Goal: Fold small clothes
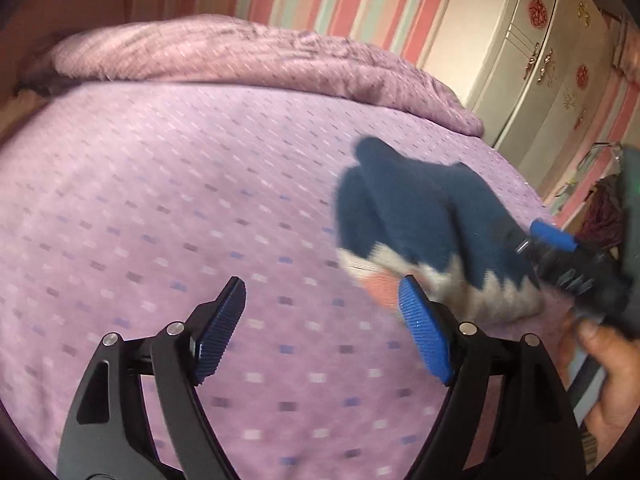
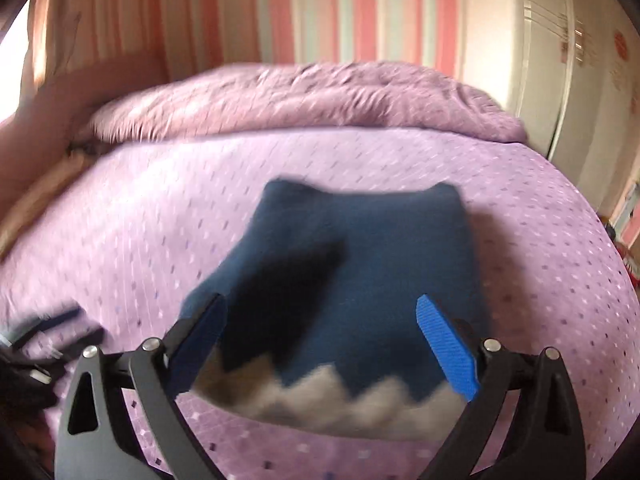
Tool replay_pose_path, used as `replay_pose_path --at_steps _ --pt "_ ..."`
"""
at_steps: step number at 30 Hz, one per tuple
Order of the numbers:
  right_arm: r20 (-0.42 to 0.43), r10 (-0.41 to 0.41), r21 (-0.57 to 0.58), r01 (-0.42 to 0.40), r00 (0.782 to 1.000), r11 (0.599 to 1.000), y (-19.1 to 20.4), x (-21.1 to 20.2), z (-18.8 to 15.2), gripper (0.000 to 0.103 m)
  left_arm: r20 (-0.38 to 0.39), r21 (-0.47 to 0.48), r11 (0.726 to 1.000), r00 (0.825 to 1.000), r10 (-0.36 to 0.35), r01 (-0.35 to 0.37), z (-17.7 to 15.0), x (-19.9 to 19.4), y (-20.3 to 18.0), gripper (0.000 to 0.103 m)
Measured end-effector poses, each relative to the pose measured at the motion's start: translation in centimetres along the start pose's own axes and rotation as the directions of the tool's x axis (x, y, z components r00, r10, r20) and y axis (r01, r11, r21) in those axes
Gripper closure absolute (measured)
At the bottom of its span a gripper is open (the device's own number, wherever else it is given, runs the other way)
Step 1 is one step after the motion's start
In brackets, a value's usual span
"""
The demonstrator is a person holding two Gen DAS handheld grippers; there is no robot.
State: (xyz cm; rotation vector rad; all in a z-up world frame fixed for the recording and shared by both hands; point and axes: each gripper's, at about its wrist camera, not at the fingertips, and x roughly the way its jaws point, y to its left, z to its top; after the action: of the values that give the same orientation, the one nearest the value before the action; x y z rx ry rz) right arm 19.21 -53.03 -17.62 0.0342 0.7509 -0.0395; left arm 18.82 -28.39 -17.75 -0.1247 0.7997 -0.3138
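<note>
A small navy knit garment [image 2: 360, 264] with a grey-white zigzag hem lies folded on the purple bedspread [image 2: 540, 240]. My right gripper [image 2: 320, 304] hovers over its hem end with the jaws wide open; the cloth lies between and beyond the fingers, and the pads do not press on it. In the left wrist view the same garment [image 1: 420, 216] is to the right, with a pink patch by the hem. My left gripper [image 1: 322, 292] stands open over bare bedspread, its right pad [image 1: 424, 332] just beside the hem. The right gripper [image 1: 536, 240] shows there at the garment's right edge.
A bunched purple duvet [image 1: 240, 56] runs across the back of the bed. A cream wardrobe [image 1: 540, 60] stands at the right against striped wallpaper. A hand [image 1: 600, 380] holds the right gripper at the bed's right edge. Both views are motion-blurred.
</note>
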Motion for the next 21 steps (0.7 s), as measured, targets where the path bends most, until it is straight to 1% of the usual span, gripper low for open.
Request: replay_pose_path --at_steps 2,3,4,5,6,8,10,13,15,17,20,21 --pt "-0.044 0.002 -0.046 -0.004 0.999 0.999 2.4 2.2 -1.1 0.007 0.019 0.028 0.998 0.999 0.047 -0.047 0.2 -1.2 1.8 0.019" --pt "-0.064 -0.024 -0.073 0.020 0.998 0.997 3.4 3.0 -1.5 0.007 0.035 0.051 0.995 0.996 0.079 -0.081 0.3 -2.0 2.9 0.015" --pt "-0.093 -0.058 -0.102 0.049 0.994 0.994 4.3 4.4 -2.2 0.007 0.044 0.061 0.993 0.994 0.097 -0.099 0.4 -2.4 3.7 0.012" --pt "-0.130 -0.074 -0.113 0.059 0.989 0.992 5.0 5.5 -2.8 0.006 0.059 0.067 0.990 0.991 0.124 -0.128 0.4 -3.1 4.7 0.010" --pt "-0.148 -0.087 -0.119 0.070 0.985 0.990 5.3 6.5 -3.3 0.002 0.066 0.068 0.988 0.988 0.136 -0.141 0.5 -3.6 5.3 0.008" --pt "-0.135 -0.110 -0.117 0.094 0.985 0.989 5.8 7.1 -3.7 0.001 0.076 0.072 0.983 0.984 0.162 -0.167 0.6 -4.9 7.2 0.007" --pt "-0.137 -0.117 -0.091 0.105 0.984 0.990 5.7 6.6 -3.0 0.002 0.081 0.062 0.981 0.981 0.176 -0.182 0.8 -6.0 8.9 0.005" --pt "-0.087 -0.126 -0.035 0.124 0.988 0.992 5.3 3.1 -1.9 0.002 0.094 0.054 0.979 0.978 0.189 -0.194 1.2 -8.0 10.8 0.003" --pt "-0.029 -0.134 -0.040 0.133 0.991 0.990 5.6 -0.3 -1.7 0.002 0.109 0.072 0.976 0.975 0.195 -0.203 1.5 -9.2 11.2 0.003" --pt "-0.001 -0.143 -0.048 0.143 0.990 0.989 6.1 -3.1 -1.9 0.002 0.110 0.081 0.975 0.975 0.196 -0.205 1.7 -10.1 11.3 0.003" --pt "0.010 -0.160 -0.057 0.161 0.987 0.985 6.9 -6.7 -2.4 0.002 0.110 0.086 0.970 0.969 0.220 -0.230 1.9 -11.7 11.3 0.003" --pt "0.000 -0.160 -0.057 0.159 0.987 0.986 7.1 -7.6 -2.6 0.002 0.101 0.089 0.968 0.969 0.226 -0.235 1.9 -12.4 11.3 0.003"
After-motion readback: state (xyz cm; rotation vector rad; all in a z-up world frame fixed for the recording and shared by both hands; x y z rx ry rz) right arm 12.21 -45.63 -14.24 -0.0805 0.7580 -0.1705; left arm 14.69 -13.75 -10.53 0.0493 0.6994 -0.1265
